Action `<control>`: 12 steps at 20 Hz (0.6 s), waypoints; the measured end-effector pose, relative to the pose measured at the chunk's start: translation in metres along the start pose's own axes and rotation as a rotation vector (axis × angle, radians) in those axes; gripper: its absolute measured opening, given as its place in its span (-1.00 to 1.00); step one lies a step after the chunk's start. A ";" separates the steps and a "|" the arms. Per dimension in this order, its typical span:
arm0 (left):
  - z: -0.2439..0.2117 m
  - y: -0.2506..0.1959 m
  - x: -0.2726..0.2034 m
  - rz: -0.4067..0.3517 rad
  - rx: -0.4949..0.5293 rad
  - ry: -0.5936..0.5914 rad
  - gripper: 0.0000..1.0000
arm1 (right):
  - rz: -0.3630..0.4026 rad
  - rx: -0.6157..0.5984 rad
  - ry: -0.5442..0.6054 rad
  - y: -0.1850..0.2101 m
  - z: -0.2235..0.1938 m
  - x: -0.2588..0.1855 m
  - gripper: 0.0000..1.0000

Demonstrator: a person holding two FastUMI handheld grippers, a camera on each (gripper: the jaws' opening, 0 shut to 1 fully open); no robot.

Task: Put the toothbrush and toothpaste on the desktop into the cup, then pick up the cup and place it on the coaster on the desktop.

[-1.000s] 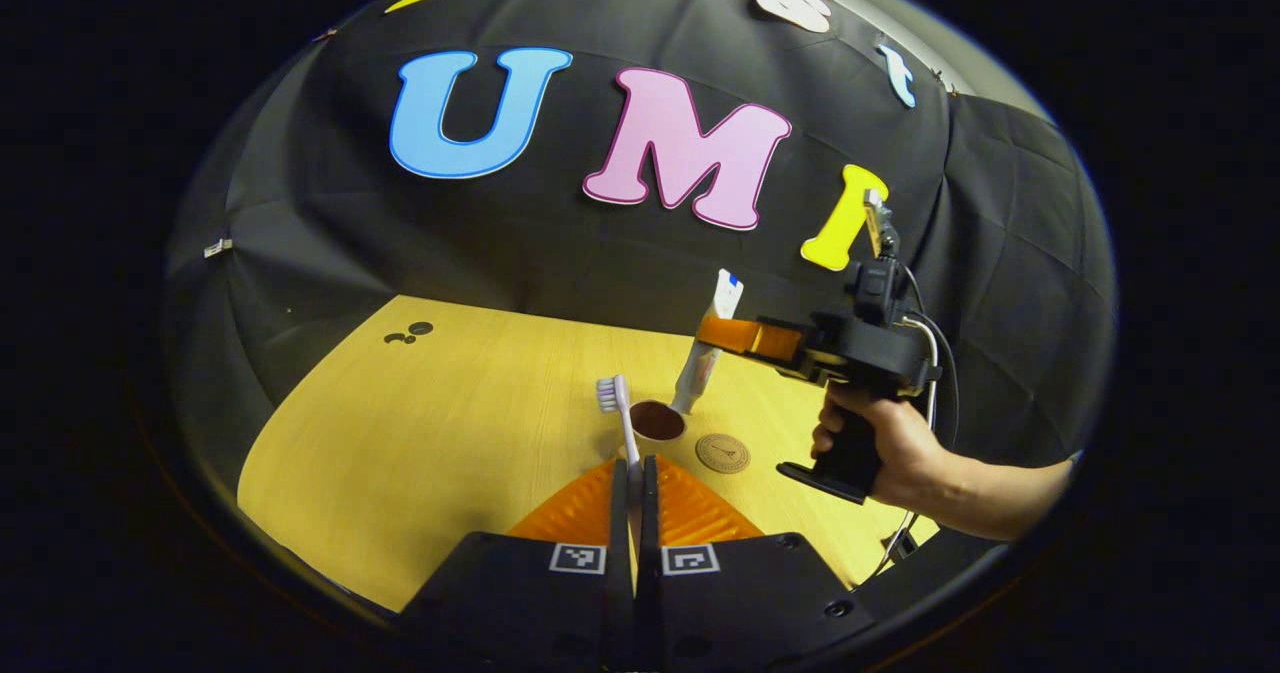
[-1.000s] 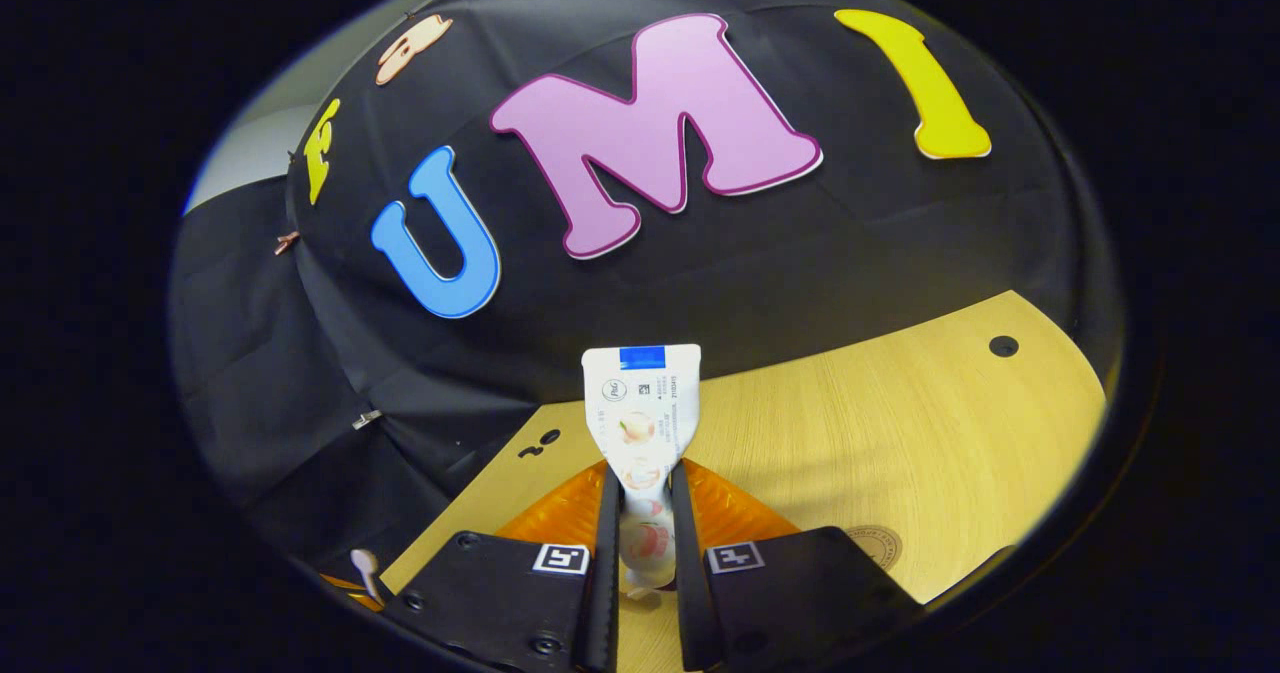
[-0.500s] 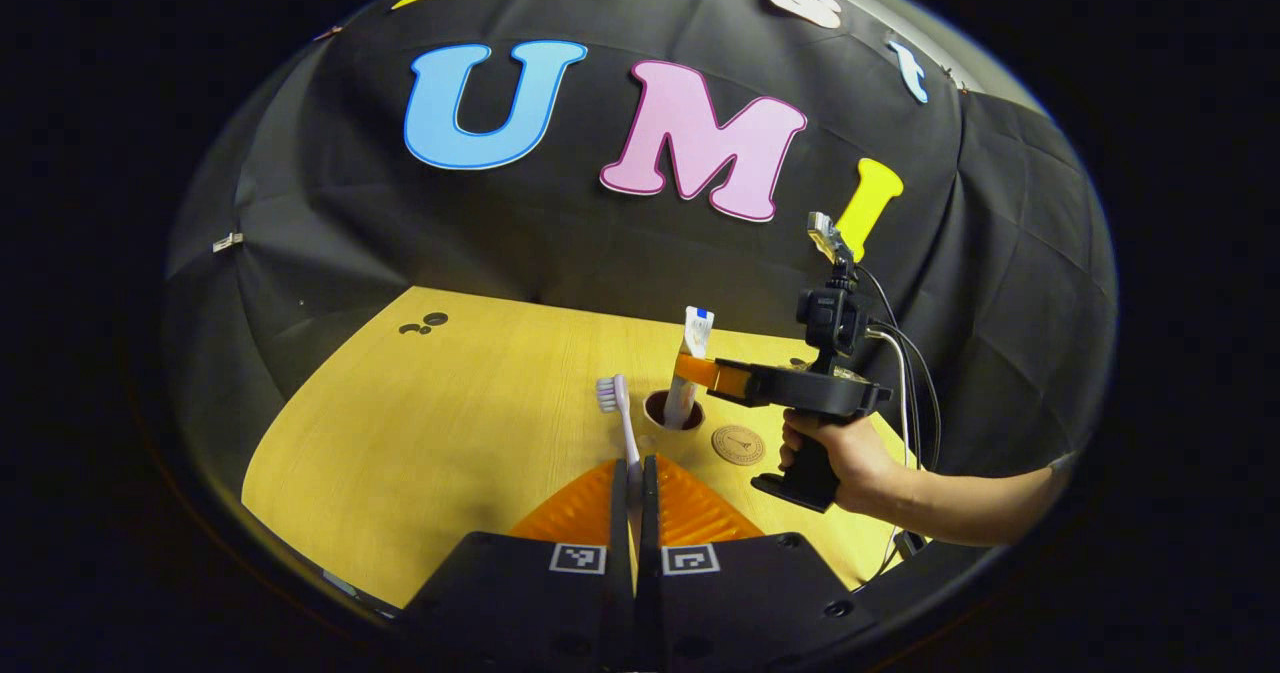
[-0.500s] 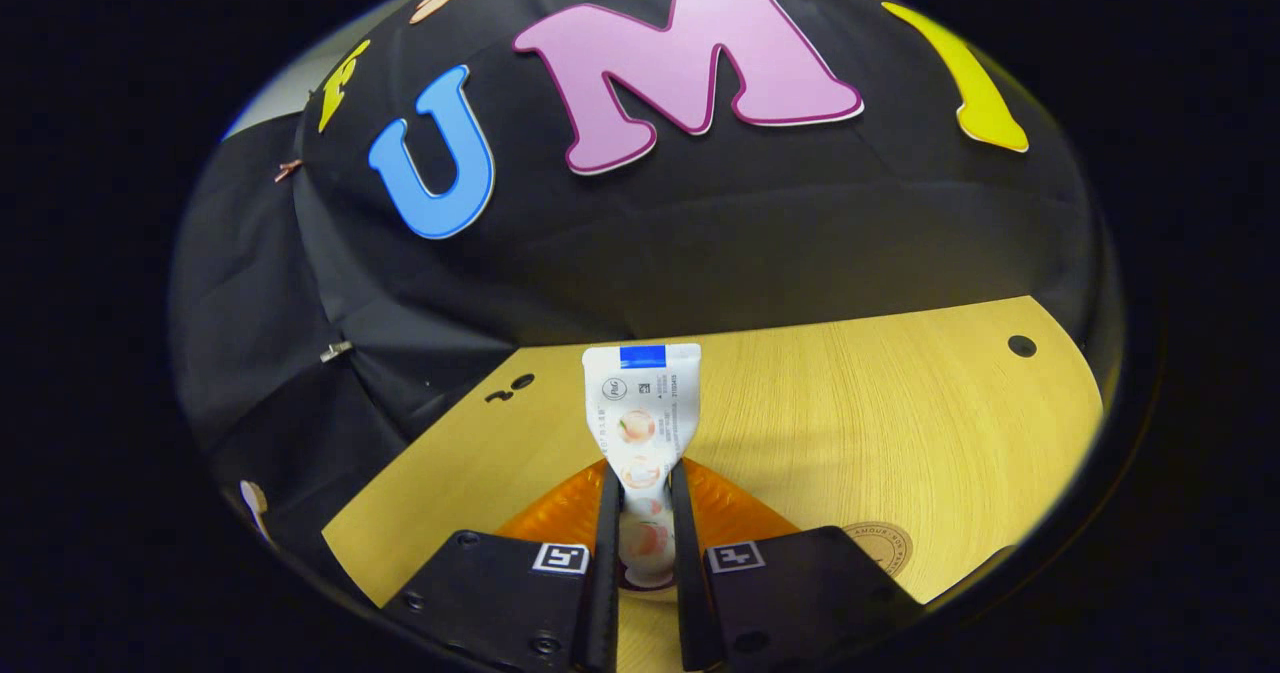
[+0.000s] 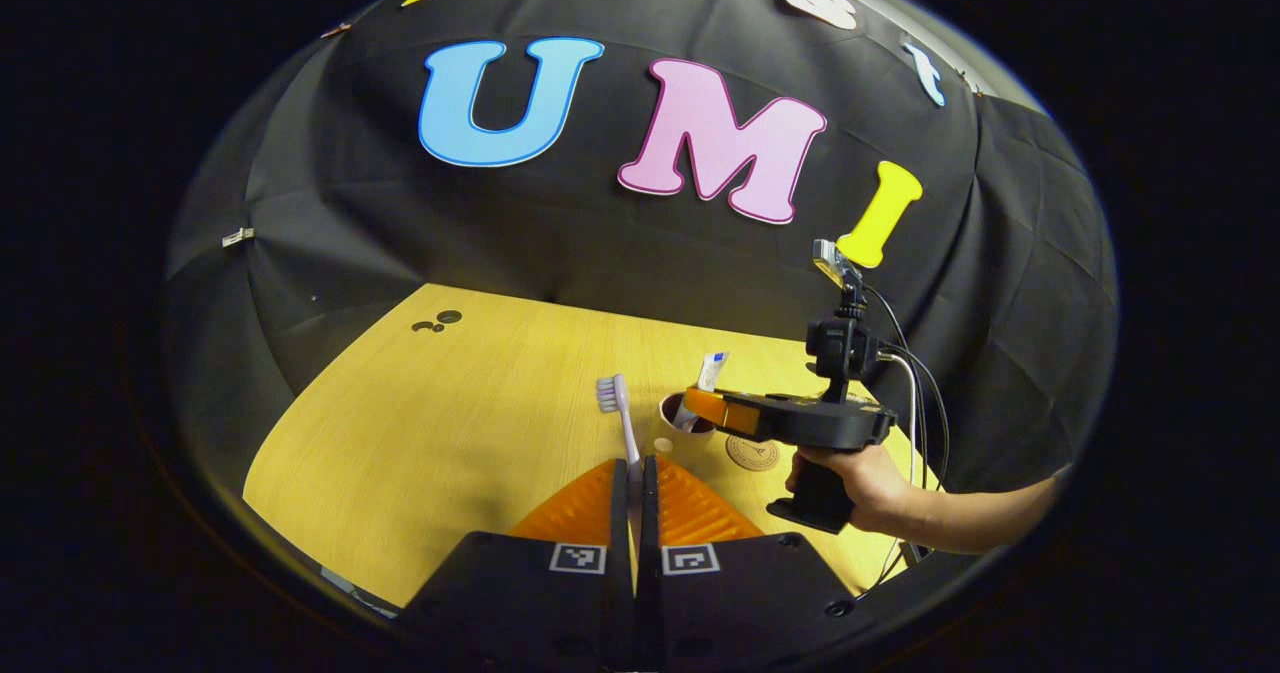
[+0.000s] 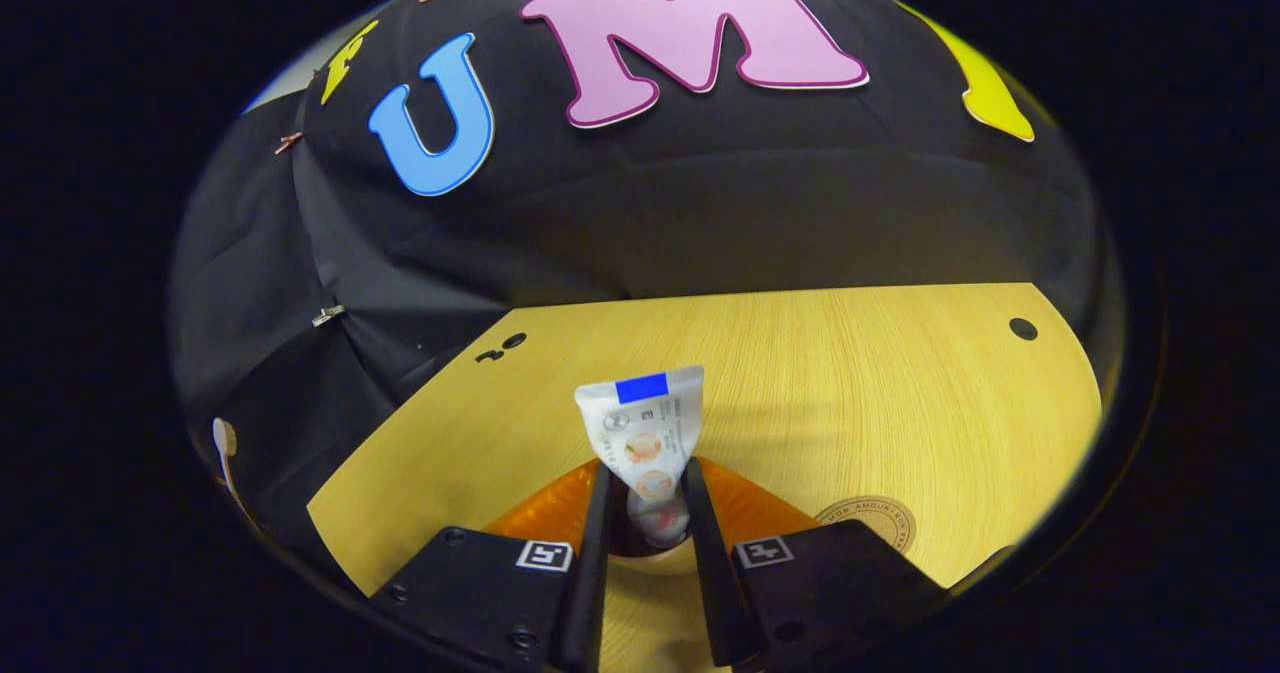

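Your left tool (image 5: 635, 473) is squeezed tight on the toothbrush (image 5: 622, 418), above the worktop (image 5: 450, 423). Your right tool (image 6: 645, 503) has let go; its fingers are apart. The toothpaste (image 6: 645, 433) sits in the cup (image 5: 685, 415), beside the coaster (image 5: 752, 451).

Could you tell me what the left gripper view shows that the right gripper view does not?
Left gripper view: the person's hand holding the right hand-held gripper at the cup, and the toothbrush clamped in the left hand-held gripper. Right gripper view: a single hole in the desktop. Shared: the toothpaste and the coaster.
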State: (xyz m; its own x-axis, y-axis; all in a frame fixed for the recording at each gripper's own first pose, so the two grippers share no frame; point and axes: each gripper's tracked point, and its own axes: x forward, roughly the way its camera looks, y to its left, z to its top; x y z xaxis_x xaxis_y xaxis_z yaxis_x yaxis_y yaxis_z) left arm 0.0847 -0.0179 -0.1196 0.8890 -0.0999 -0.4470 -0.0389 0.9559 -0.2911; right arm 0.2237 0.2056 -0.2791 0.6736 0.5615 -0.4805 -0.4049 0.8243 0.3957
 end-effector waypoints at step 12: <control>0.071 -0.009 0.048 -0.030 0.011 -0.118 -0.88 | 0.016 0.046 0.085 0.008 -0.037 -0.073 0.15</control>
State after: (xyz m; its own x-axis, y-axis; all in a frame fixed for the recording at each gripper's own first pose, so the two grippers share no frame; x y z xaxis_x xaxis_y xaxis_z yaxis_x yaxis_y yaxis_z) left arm 0.1596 -0.0116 -0.0784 0.9371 -0.0959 -0.3357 -0.0070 0.9562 -0.2928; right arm 0.1485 0.1739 -0.2703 0.6117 0.5805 -0.5374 -0.3853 0.8119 0.4385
